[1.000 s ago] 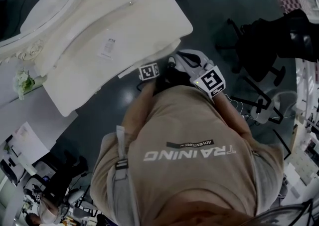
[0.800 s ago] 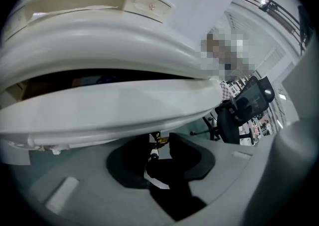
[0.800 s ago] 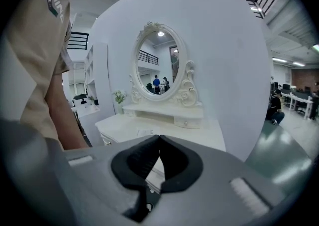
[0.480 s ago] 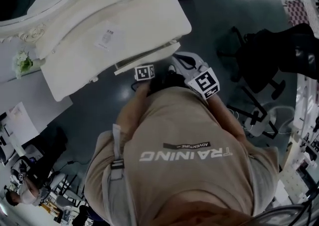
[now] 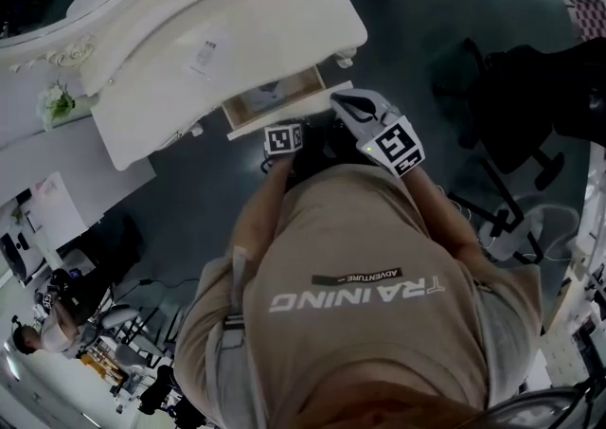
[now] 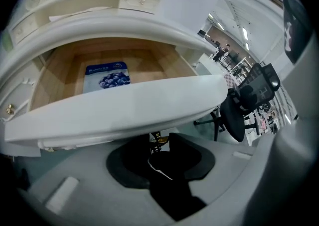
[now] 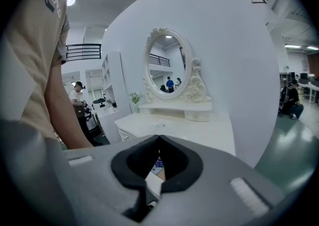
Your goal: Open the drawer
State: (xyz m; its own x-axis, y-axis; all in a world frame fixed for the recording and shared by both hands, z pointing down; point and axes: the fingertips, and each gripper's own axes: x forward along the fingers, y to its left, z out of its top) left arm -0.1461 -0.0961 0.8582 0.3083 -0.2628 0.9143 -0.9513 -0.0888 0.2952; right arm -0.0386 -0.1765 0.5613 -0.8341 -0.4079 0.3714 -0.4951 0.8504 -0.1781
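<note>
While pinching the brass knob [image 6: 158, 140] in the left gripper [image 6: 161, 137], pull the drawer [image 6: 124, 106] squarely off the front edge of the dressing table [image 5: 284, 10], right gripper [image 7: 159, 140] pressed together, idle.

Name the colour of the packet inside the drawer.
The packet in the drawer is blue with dark berries pictured; left gripper view shows it best.

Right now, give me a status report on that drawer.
Left gripper shut on the brass knob. Right gripper shut, empty, held clear. Drawer pulled partly out, blue packet lying inside. Nothing seen blocking it.
</note>
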